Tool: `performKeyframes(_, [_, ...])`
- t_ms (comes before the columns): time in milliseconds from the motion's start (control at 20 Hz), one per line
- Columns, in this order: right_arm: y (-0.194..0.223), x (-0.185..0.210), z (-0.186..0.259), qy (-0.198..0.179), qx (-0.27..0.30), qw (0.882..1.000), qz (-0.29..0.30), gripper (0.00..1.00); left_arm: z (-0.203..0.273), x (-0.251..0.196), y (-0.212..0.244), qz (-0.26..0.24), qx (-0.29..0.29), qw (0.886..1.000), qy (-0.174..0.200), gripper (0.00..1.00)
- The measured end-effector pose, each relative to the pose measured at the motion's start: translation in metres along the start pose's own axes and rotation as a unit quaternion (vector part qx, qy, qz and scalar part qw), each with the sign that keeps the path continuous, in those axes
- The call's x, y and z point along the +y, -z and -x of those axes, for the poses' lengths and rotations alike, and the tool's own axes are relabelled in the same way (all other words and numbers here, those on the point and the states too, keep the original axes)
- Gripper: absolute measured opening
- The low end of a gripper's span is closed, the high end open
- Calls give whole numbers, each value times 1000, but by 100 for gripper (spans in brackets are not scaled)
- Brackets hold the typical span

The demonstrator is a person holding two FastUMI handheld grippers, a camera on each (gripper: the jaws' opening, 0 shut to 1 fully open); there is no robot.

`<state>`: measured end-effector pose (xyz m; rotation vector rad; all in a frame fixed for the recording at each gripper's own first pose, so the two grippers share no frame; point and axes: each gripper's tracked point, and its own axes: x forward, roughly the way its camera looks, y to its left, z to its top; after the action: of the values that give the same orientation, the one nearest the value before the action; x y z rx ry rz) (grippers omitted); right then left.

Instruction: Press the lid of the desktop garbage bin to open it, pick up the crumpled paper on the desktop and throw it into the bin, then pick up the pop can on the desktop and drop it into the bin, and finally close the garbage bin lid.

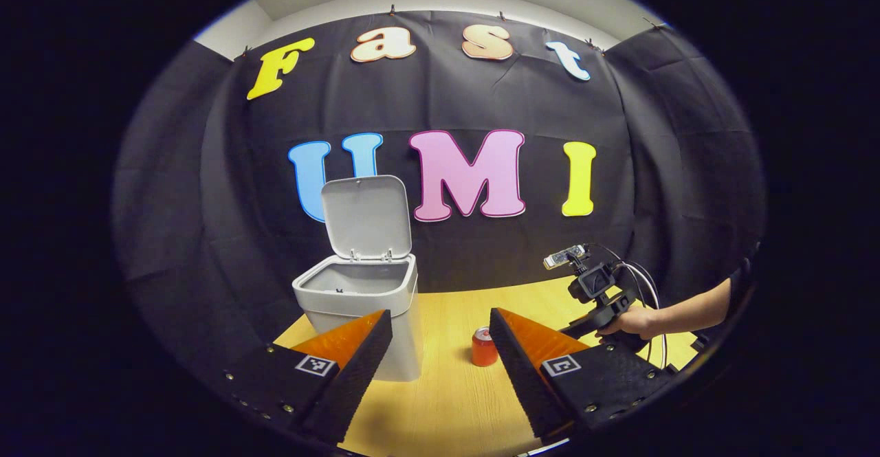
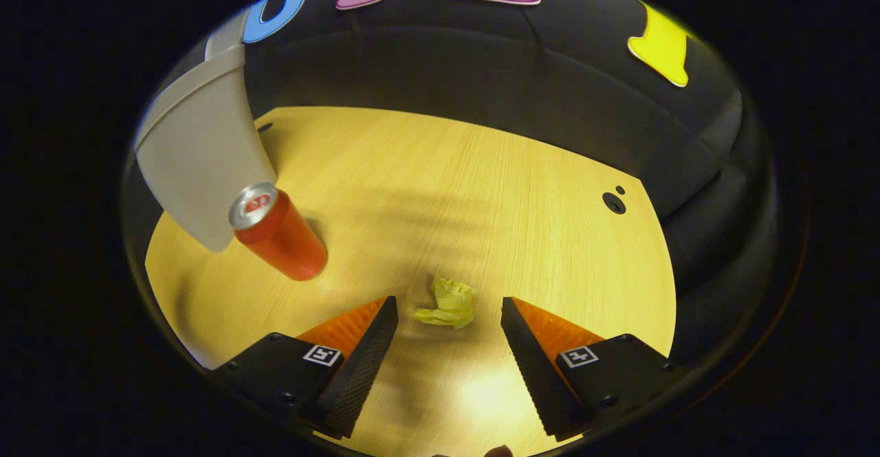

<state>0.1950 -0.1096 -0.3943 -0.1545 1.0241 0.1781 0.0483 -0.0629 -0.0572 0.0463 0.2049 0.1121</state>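
Left gripper view: left gripper [image 1: 440, 347] held above the wooden desktop [image 1: 454, 402], jaws wide apart, nothing between them. Behind the left finger, the gray desktop garbage bin [image 1: 361, 309], touching the desktop, its lid [image 1: 366, 216] raised upright on the rear hinge, the opening uncovered, inside looks dark and hard to read. Between the two fingers, farther away, a red pop can [image 1: 484, 347] standing upright on the desktop, just beside the bin, to its right, apart from it. At the right side, a hand [image 1: 629, 321] with bare forearm holding the right gripper [image 1: 595, 288] with a small camera on top and cables hanging; its fingers hidden here, so cannot tell their state from this view.

Right gripper view: right gripper [image 2: 447, 337] pointing down to the desktop [image 2: 481, 189], jaws wide apart. Between the fingertips, not touched by either one, the crumpled paper [image 2: 449, 303], yellow-green, lying on the wood. To the upper left, the pop can [image 2: 275, 231] upright, silver top visible, near the bin wall [image 2: 199, 161]. Two small dark holes [image 2: 613, 201] in the desktop at the right
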Motion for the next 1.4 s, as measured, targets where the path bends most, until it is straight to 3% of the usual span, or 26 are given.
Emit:
performKeyframes(550, [16,8,-47,-40,59,997,-13,98,-3,-9,17,15,34,998,-48,93])
performKeyframes(650, [12,8,-48,-37,50,998,-11,87,-5,-15,16,13,35,998,-44,93])
performKeyframes(700, [11,8,-49,-39,52,998,-11,72,-5,-17,17,10,37,998,-42,93])
performKeyframes(850, [12,12,-48,-43,58,997,-24,63,-6,-21,20,9,42,999,-33,93])
performKeyframes(900, [11,11,-49,-40,58,997,-23,47,-7,-20,23,12,45,998,-32,93])
performKeyframes(950, [13,11,-48,-36,58,997,-22,45,-8,-19,23,16,48,998,-30,93])
performKeyframes(1000, [14,11,-46,-34,61,997,-23,56,-9,-19,26,19,51,998,-28,93])
performKeyframes(1050, [13,12,-44,-35,60,997,-26,56,-9,-18,26,19,52,998,-26,93])
performKeyframes(1100, [11,12,-41,-32,58,997,-27,43,-9,-17,26,16,54,998,-25,93])
performKeyframes(1150, [7,11,-37,-28,51,998,-28,56,-10,-15,25,12,54,998,-22,93])
performKeyframes(1400, [-30,3,2,-6,-1,1000,-28,56,-12,-12,27,11,56,998,6,93])
